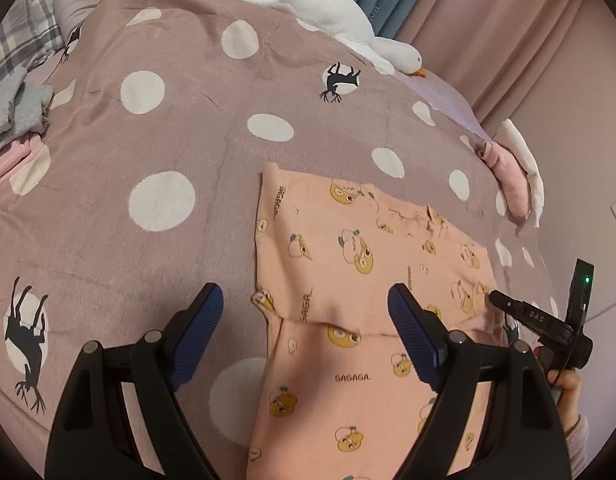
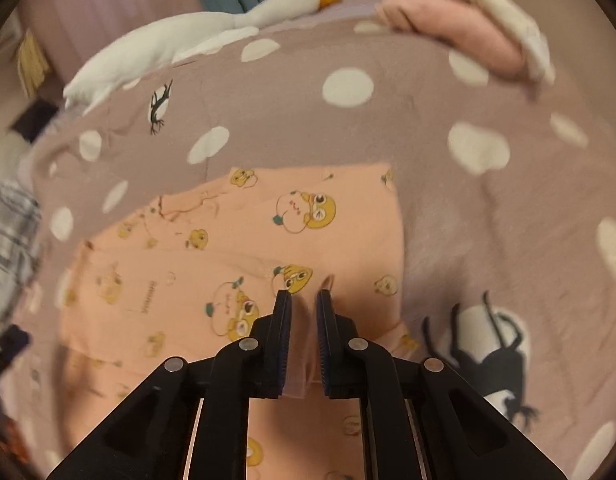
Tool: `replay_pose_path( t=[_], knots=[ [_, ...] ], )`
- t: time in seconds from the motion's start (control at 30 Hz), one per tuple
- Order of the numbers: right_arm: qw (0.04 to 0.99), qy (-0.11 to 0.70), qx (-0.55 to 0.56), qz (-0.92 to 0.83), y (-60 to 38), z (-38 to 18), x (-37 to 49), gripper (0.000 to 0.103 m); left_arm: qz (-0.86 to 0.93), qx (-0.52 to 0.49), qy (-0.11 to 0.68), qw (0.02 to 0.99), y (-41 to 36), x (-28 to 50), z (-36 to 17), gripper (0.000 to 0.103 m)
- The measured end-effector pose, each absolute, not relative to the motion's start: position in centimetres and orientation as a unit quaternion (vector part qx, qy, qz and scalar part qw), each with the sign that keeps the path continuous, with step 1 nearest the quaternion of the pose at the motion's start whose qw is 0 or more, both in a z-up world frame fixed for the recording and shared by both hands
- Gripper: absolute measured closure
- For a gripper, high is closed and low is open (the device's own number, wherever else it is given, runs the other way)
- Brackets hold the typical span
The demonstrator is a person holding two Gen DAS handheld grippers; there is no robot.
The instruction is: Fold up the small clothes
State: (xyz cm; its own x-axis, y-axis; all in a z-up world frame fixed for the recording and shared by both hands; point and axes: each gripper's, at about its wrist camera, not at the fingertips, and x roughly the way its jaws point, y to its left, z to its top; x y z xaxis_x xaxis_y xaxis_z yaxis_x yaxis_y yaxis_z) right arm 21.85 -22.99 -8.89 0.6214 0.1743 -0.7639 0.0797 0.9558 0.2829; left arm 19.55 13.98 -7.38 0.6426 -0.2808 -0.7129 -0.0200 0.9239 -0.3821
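A small pink garment (image 1: 348,264) printed with yellow cartoon faces lies partly folded on the mauve polka-dot bedspread (image 1: 147,140). My left gripper (image 1: 305,304) is open and empty, hovering over the garment's left edge with blue pads (image 1: 412,332) wide apart. My right gripper (image 1: 496,298) shows at the garment's right edge in the left wrist view. In the right wrist view the garment (image 2: 235,248) fills the middle, and my right gripper (image 2: 303,300) is nearly shut, pinching a fold of the pink fabric between its pads.
A white plush goose (image 1: 308,4) lies along the far edge of the bed. Folded pink and white clothes (image 1: 516,176) sit at the right edge. Grey and pink clothes (image 1: 11,120) pile at the left. Curtains (image 1: 488,20) hang behind.
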Motion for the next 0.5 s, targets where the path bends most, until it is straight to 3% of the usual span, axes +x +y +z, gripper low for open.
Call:
replay_pose_path(
  t=[0.07,0.3,0.37,0.5],
  knots=[
    [0.880,0.437,0.183,0.041,-24.0,-9.4,22.3,0.083,-0.069,-0.181,0.417,0.888,14.1,19.6,-7.5,0.019],
    [0.867,0.462,0.179,0.061,-22.0,-10.9,23.2,0.082,-0.053,-0.186,0.424,0.885,15.2,19.6,-7.9,0.019],
    [0.878,0.447,0.157,0.071,-21.3,-10.1,23.1,0.098,-0.050,-0.191,0.421,0.885,15.7,19.8,-7.9,0.019],
    [0.905,0.398,0.142,0.049,-22.0,-7.8,22.5,0.098,-0.041,-0.196,0.421,0.885,16.4,20.3,-8.1,0.019]
  ],
)
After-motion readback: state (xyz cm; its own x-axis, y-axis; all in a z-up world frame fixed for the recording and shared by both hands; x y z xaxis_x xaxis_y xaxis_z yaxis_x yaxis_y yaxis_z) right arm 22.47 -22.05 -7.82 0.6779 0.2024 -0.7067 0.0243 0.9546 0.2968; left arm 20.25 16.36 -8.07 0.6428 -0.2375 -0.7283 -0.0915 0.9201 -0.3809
